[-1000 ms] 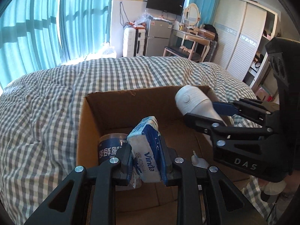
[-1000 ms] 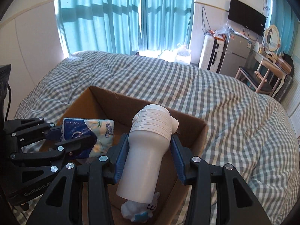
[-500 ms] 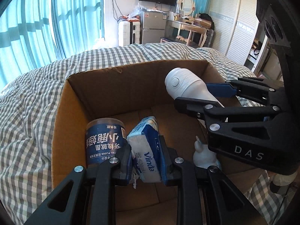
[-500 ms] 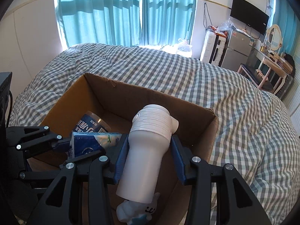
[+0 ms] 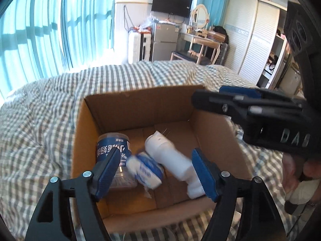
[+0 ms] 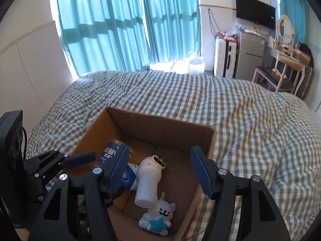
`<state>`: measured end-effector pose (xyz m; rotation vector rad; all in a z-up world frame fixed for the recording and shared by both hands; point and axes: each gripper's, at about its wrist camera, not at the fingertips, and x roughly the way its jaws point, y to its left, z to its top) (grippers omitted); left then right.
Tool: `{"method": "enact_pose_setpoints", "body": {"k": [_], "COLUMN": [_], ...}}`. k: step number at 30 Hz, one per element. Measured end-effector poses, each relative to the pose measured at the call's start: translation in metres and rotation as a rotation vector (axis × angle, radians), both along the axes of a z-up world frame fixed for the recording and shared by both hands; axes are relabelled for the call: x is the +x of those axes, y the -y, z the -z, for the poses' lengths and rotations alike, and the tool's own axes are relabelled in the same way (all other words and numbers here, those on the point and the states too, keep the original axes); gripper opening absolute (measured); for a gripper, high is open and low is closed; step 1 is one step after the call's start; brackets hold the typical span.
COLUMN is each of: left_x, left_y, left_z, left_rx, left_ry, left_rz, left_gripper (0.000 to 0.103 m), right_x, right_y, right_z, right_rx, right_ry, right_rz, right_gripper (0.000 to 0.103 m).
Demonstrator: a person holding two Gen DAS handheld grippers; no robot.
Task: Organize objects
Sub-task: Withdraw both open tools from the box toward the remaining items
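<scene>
An open cardboard box (image 5: 138, 108) (image 6: 160, 126) sits on the checked bed. Inside lie a blue-labelled jar (image 5: 113, 150) (image 6: 112, 150), a blue and white tissue pack (image 5: 145, 169) (image 6: 129, 175), a white plug-in cylinder device (image 5: 170, 156) (image 6: 149, 180) and a white bear figure with a blue star (image 6: 158, 217). My left gripper (image 5: 153, 173) is open and empty above the box's near side. My right gripper (image 6: 159, 172) is open and empty above the box; it also shows in the left wrist view (image 5: 250, 108) at the right.
The grey and white checked bedspread (image 6: 240, 110) surrounds the box. Teal curtains (image 6: 120, 26), a small fridge (image 6: 250, 56), a white suitcase (image 6: 220, 58), a dressing table (image 6: 286, 64) and a wardrobe (image 5: 254, 36) stand beyond the bed.
Both grippers opened and rose. The tissue pack dropped from the left gripper and the white cylinder device from the right; both now lie in the box.
</scene>
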<state>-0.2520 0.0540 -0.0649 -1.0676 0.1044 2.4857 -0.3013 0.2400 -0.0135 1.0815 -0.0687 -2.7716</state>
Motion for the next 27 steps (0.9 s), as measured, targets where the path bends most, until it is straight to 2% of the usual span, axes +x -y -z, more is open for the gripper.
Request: {"method": "enact_pose_setpoints", "body": {"k": [3, 8, 11, 14, 17, 20, 24, 27], "left_x": [0.014, 0.046, 0.065, 0.091, 0.114, 0.134, 0.156, 0.169], "left_y": [0.000, 0.006, 0.014, 0.024, 0.036, 0.047, 0.062, 0.073], "left_z": [-0.020, -0.057, -0.078, -0.094, -0.096, -0.091, -0.061, -0.031], "left_rx": [-0.027, -0.068, -0.089, -0.092, -0.093, -0.106, -0.123, -0.121], "left_ry": [-0.027, -0.058, -0.092, -0.109, -0.099, -0.098, -0.049, 0.001], "left_rz": [-0.017, -0.072, -0.107, -0.129, -0.133, -0.156, -0.224, -0.263], "left_gripper": [0.087, 0.089, 0.093, 0.094, 0.094, 0.095, 0.096, 0.096], "right_x": [0.026, 0.073, 0.103, 0.133, 0.163, 0.187, 0.205, 0.214], "right_y": [0.000, 0.005, 0.008, 0.013, 0.021, 0.028, 0.038, 0.045], "right_z": [-0.031, -0.079, -0.100, -0.109, -0.108, -0.093, -0.058, -0.022], "right_rx": [-0.001, 0.041, 0.061, 0.084, 0.104, 0.086, 0.099, 0.146], "right_ry": [-0.055, -0.126, -0.149, -0.158, -0.150, -0.113, -0.048, 0.024], "right_rz": [0.014, 0.031, 0.030, 0.028, 0.000, -0.037, -0.069, -0.068], "right_gripper": [0.073, 0.080, 0.085, 0.086, 0.086, 0.087, 0.087, 0.087]}}
